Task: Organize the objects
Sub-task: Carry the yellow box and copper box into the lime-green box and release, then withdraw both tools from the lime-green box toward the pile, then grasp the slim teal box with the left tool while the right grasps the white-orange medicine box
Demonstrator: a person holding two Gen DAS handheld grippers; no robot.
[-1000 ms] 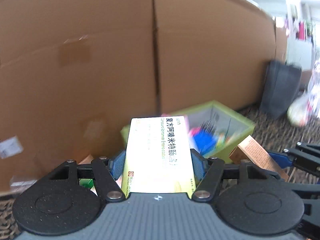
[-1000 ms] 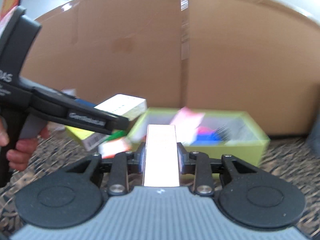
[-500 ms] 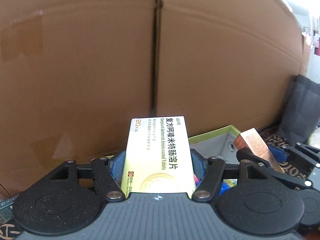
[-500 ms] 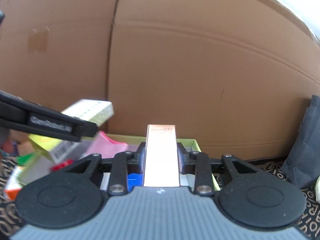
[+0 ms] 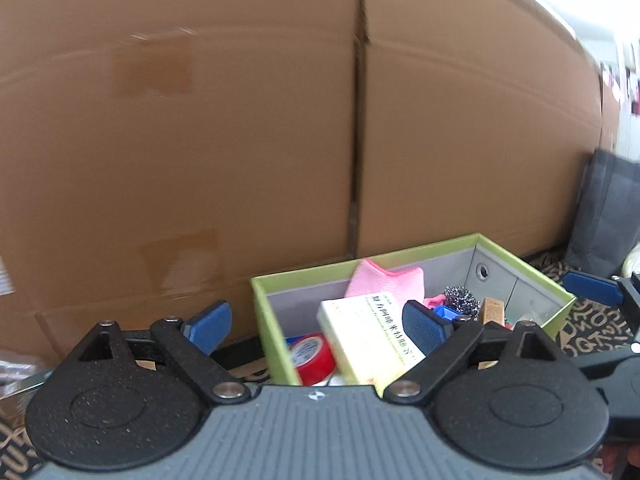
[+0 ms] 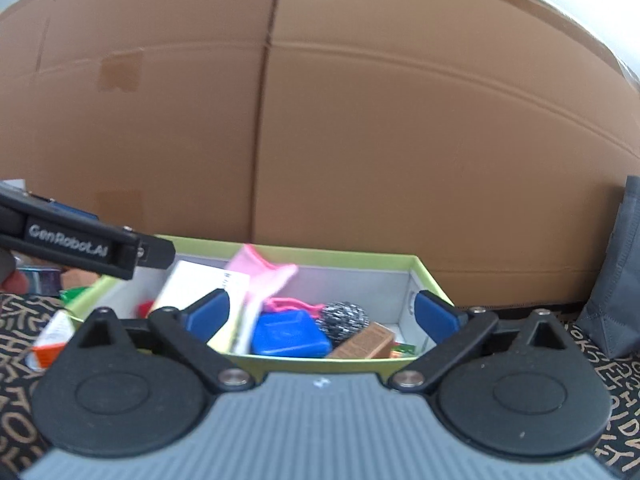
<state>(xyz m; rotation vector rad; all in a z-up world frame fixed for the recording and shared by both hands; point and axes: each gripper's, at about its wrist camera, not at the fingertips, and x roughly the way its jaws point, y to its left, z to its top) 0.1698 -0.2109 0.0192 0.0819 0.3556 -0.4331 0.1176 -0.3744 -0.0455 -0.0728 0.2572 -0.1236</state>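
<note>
Yellow medicine carton (image 5: 370, 338) lies tilted in the green bin (image 5: 524, 266), just beyond the left gripper (image 5: 318, 322), whose jaws are opening and press nothing. Likely light, stiff, crushable; best taken across its flat faces. Brown carton (image 6: 362, 340) at 3 o'clock of it; right gripper (image 6: 322, 312), jaws opening, empty. Pink cloth (image 5: 384, 282), steel scourer (image 5: 460, 298) and red tape roll (image 5: 312, 356) crowd it.

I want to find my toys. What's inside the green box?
Inside the green box: a yellow medicine box, pink cloth, blue container, steel scrubber, brown carton and red tape roll. Anything underneath is covered.
</note>
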